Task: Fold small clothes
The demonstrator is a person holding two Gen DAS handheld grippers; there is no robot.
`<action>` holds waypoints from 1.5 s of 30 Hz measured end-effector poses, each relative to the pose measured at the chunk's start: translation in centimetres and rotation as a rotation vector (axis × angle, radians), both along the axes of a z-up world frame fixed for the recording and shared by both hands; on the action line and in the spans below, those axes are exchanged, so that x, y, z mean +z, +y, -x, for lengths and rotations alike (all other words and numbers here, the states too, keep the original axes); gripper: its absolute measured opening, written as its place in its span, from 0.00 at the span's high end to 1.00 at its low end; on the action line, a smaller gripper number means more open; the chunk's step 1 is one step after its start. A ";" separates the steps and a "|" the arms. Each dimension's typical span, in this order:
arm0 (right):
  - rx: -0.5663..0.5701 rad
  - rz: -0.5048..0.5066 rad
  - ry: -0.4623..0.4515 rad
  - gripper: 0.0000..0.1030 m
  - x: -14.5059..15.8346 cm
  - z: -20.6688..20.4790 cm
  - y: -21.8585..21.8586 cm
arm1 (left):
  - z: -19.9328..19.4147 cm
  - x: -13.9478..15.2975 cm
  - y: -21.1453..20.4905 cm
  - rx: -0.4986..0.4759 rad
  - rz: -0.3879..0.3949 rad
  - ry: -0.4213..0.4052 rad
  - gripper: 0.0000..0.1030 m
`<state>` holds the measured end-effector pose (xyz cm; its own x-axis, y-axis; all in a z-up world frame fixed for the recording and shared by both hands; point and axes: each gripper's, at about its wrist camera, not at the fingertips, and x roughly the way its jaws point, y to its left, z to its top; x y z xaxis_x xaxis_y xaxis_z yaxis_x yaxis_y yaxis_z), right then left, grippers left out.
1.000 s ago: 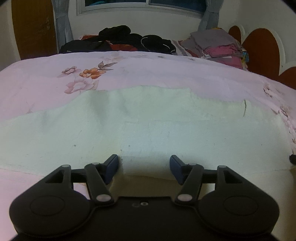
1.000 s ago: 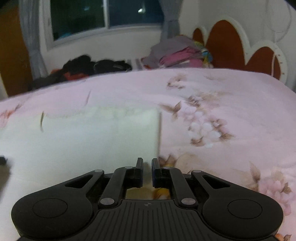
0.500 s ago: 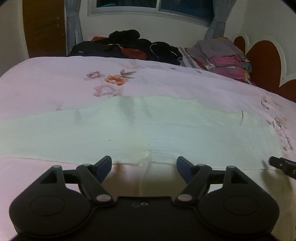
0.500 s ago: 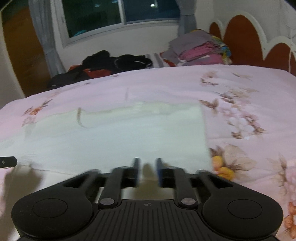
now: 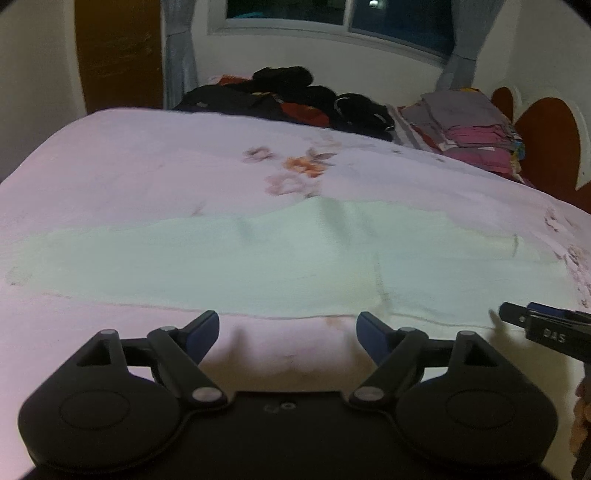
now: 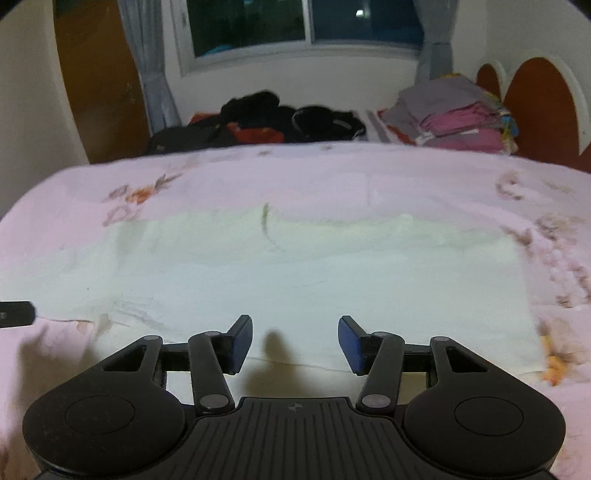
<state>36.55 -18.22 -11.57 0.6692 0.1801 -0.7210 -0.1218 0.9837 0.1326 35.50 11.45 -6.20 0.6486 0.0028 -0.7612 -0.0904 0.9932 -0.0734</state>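
Note:
A pale green cloth (image 5: 295,266) lies flat and spread wide on the pink floral bedsheet (image 5: 147,177); the right wrist view shows the same cloth (image 6: 314,280). My left gripper (image 5: 287,325) hovers just short of the cloth's near edge; its jaws are opening and nothing is between them. My right gripper (image 6: 295,332) stands open over the near edge, its fingers empty. It also shows at the right border of the left wrist view as the right gripper (image 5: 535,325). A tip of the left gripper (image 6: 14,314) shows at the left border of the right wrist view.
A heap of dark clothes (image 5: 295,96) lies at the bed's far side. A stack of folded grey and pink clothes (image 5: 469,129) sits at the far right by the brown headboard (image 5: 546,147). A window (image 6: 295,26) is behind.
Both grippers have drawn back from the cloth toward its near edge. The right gripper, shut at the cloth's near edge before, has opened. The left jaws stand wider.

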 end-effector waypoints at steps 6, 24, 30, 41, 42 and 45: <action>0.050 -0.014 -0.004 0.50 -0.6 -1.6 4.7 | 1.1 -1.0 7.5 0.124 0.106 0.011 0.22; 0.034 0.016 0.036 0.49 -1.8 -3.0 9.3 | 0.7 -4.7 22.8 0.488 0.332 -0.085 0.31; -0.007 0.019 0.018 0.50 -1.5 -2.7 8.7 | -0.7 -5.4 23.1 0.564 0.296 -0.133 0.76; -0.022 0.046 0.028 0.49 -2.6 -2.8 8.9 | -0.4 -1.3 19.6 0.409 0.295 -0.257 0.97; -0.022 0.040 0.026 0.49 -2.5 -2.8 8.8 | -0.6 -0.5 18.7 0.375 0.295 -0.271 0.97; -0.045 -0.026 0.005 0.49 -1.5 -2.2 7.7 | -1.6 1.9 14.7 0.252 0.309 -0.301 0.97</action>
